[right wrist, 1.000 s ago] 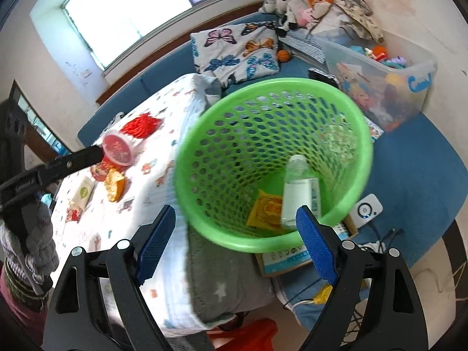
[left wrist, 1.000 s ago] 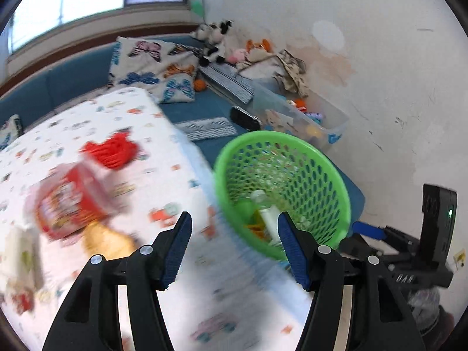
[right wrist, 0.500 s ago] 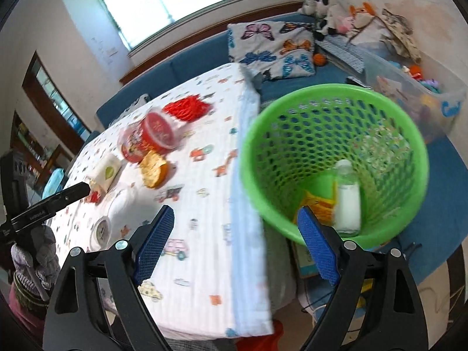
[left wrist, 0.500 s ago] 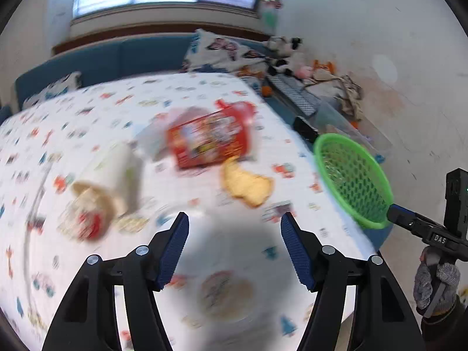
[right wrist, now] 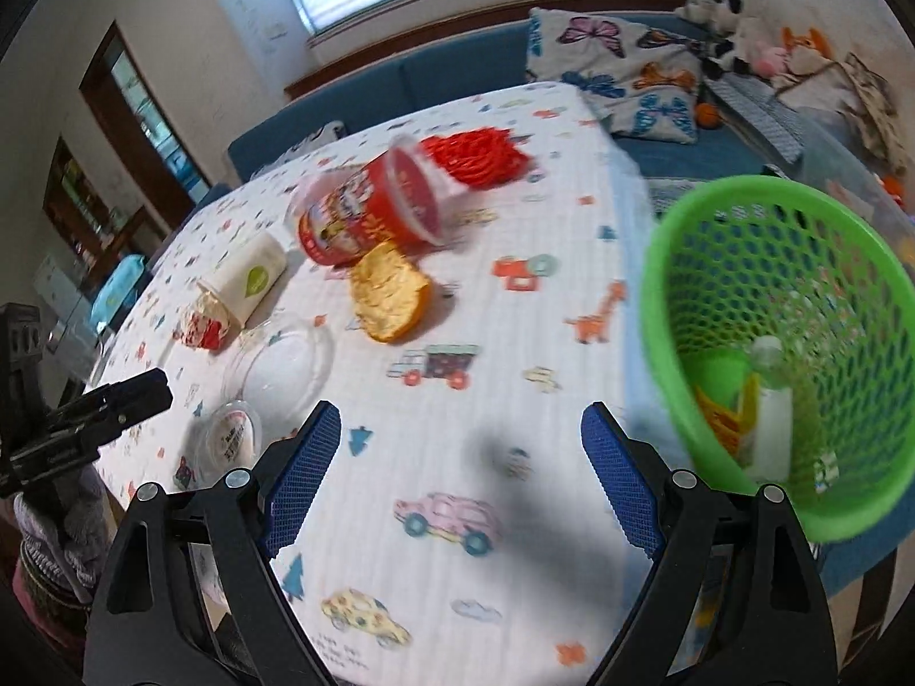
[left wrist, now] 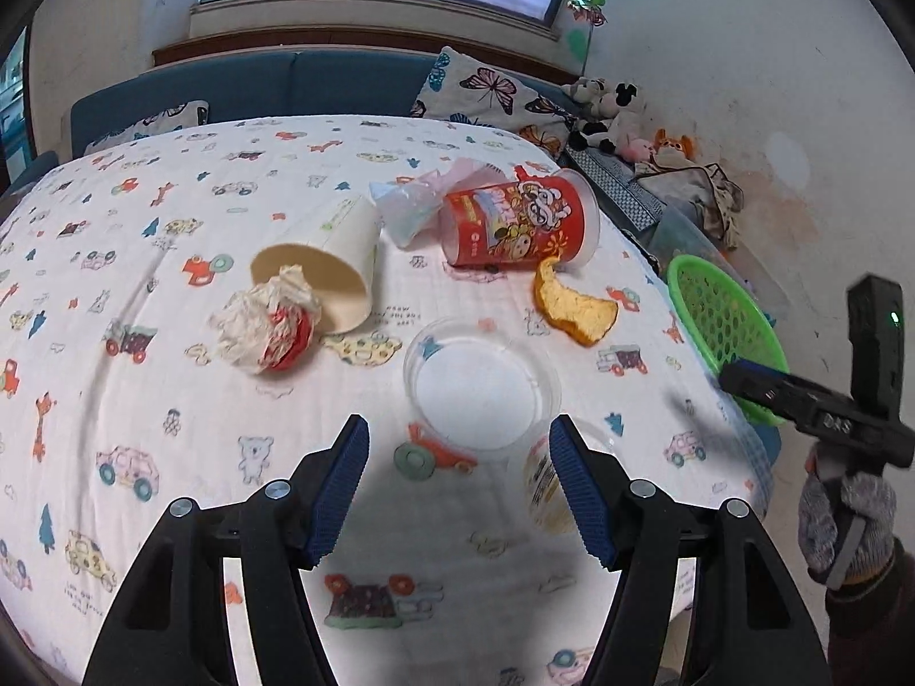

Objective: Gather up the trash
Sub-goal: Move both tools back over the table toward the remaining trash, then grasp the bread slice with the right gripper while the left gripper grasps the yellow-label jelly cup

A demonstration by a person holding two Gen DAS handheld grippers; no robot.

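My left gripper [left wrist: 457,480] hangs open over the patterned tablecloth, just short of a clear round plastic lid [left wrist: 481,382]; a small clear cup [left wrist: 543,486] lies by its right finger. Beyond lie a crumpled wrapper [left wrist: 266,324], a tipped paper cup [left wrist: 331,268], a red snack tub [left wrist: 517,226], a clear bag [left wrist: 414,203] and an orange peel [left wrist: 572,303]. My right gripper [right wrist: 460,480] is open above bare cloth, left of the green basket [right wrist: 766,217], which holds a bottle [right wrist: 769,400] and a yellow packet [right wrist: 726,411]. The red tub [right wrist: 372,211] and the peel [right wrist: 389,297] lie ahead of it.
The table's right edge [right wrist: 629,263] drops to a blue sofa with a butterfly pillow [right wrist: 617,74], soft toys [left wrist: 606,108] and a clear storage bin [left wrist: 686,228]. A red mesh piece [right wrist: 477,154] lies far on the table. The other gripper and a gloved hand [left wrist: 846,520] show at right.
Both grippers swung left, away from the basket and over the table. The left one now faces the scattered trash and sits lower. The basket has slid to the right edge in both views.
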